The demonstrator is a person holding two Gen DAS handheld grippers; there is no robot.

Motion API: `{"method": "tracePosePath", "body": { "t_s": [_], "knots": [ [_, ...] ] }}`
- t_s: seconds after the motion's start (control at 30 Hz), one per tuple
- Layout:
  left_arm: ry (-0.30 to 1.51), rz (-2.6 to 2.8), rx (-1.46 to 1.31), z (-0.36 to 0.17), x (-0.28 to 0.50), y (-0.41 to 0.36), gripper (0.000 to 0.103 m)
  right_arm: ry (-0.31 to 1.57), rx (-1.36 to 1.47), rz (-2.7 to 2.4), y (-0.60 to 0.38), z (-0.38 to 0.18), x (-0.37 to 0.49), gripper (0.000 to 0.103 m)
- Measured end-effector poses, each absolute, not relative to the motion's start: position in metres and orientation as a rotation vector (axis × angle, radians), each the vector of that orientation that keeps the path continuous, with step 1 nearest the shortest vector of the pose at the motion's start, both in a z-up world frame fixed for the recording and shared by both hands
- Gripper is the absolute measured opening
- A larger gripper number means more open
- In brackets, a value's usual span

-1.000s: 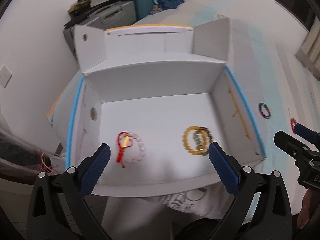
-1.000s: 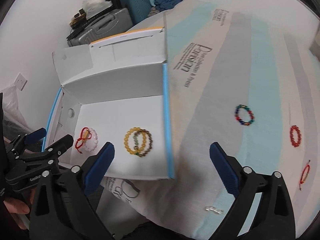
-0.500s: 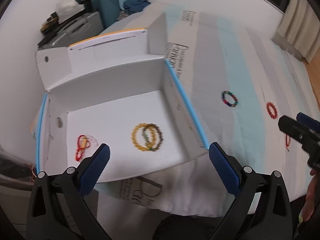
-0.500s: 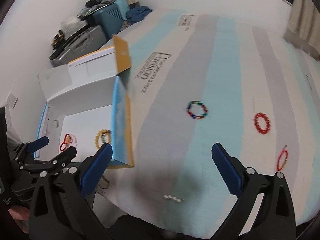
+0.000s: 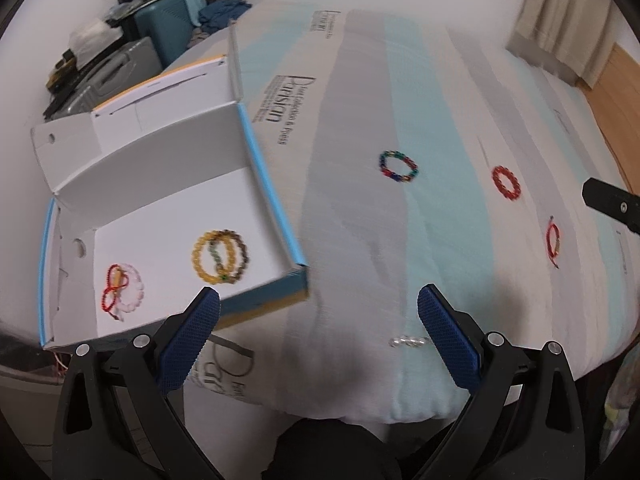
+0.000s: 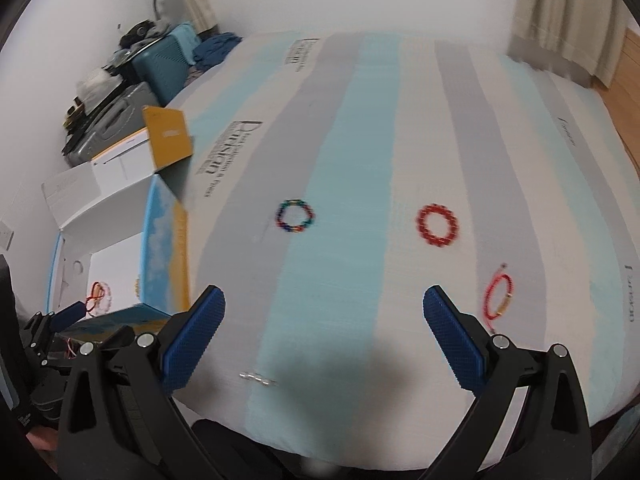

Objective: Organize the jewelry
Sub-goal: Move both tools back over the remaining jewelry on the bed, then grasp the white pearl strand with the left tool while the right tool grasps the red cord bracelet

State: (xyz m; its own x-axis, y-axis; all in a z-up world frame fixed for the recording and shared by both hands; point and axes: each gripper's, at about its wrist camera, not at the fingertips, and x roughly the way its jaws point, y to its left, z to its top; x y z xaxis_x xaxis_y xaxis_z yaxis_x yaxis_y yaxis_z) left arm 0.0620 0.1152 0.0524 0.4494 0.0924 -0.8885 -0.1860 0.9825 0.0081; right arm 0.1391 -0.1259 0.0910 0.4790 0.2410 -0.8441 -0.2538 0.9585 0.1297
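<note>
An open white box with blue edges lies at the left of the bed. Inside are yellow and brown bead bracelets and a pink bracelet with red cord. On the striped bedspread lie a multicolour bracelet, a red bead bracelet, a red cord bracelet and a small clear bead string. My left gripper is open and empty above the bed's front edge. My right gripper is open and empty over the bedspread.
Suitcases and clothes are stacked by the wall at the back left. A curtain hangs at the back right beside wooden floor. The bed's front edge drops off close below the grippers.
Both grippers have swung to the right, away from the box and over the bedspread. The loose bracelets now sit nearer the centre of both views. Both stay open.
</note>
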Motion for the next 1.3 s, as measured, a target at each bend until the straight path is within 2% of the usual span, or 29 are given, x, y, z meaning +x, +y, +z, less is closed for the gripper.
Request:
{"method": "tracePosePath", "body": {
  "t_s": [0.37,0.97,1.3],
  "knots": [
    [1.13,0.081,-0.05,0.025,0.064,0.058,0.097,1.048,0.028,0.207,-0.202,0.073,0.137,0.096],
    [1.202,0.09,-0.054,-0.032,0.066,0.028,0.097,1.098,0.05,0.112,-0.277,0.031,0.151,0.096],
    [1.251,0.097,-0.052,-0.066,0.076,0.021,0.096,1.163,0.053,0.075,-0.3,-0.018,0.172,0.095]
  ]
}}
